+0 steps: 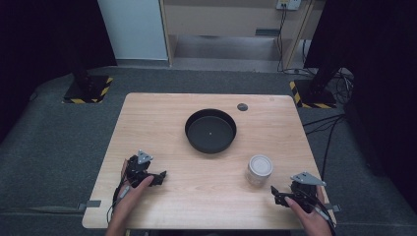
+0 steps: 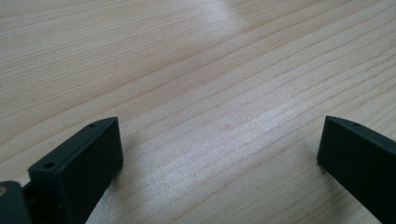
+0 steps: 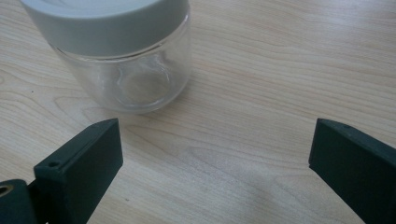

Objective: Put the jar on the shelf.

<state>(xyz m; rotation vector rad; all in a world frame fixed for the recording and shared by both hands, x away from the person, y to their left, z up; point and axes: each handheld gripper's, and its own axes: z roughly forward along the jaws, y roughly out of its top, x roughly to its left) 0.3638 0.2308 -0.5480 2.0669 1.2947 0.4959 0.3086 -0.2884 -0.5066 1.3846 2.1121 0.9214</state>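
At a light wooden table [image 1: 196, 196], I am holding my right gripper [image 1: 279, 195] low at the near right corner, its jaws spread wide and gripping nothing, bare wood lying between them. Just ahead of those jaws a clear glass jar [image 1: 258, 170] with a white screw lid [image 1: 260, 165] is standing upright on the tabletop, near the gripper but not touching it. In the right gripper view the jar [image 3: 126, 70] is sitting beyond and to the left of the gap, closer to the left jaw than to the right, and the glass is looking empty through its wall.

I am resting my left gripper [image 1: 158, 178] at the near left of the table, well apart from the jar, jaws likewise released and wide, with plain wood grain [image 2: 219, 93] showing between them in the left gripper view.

Farther back, near the middle of the table, a round black tray [image 1: 210, 131] with a raised rim is sitting empty. A small dark disc [image 1: 242, 106] is lying just beyond it toward the far edge.
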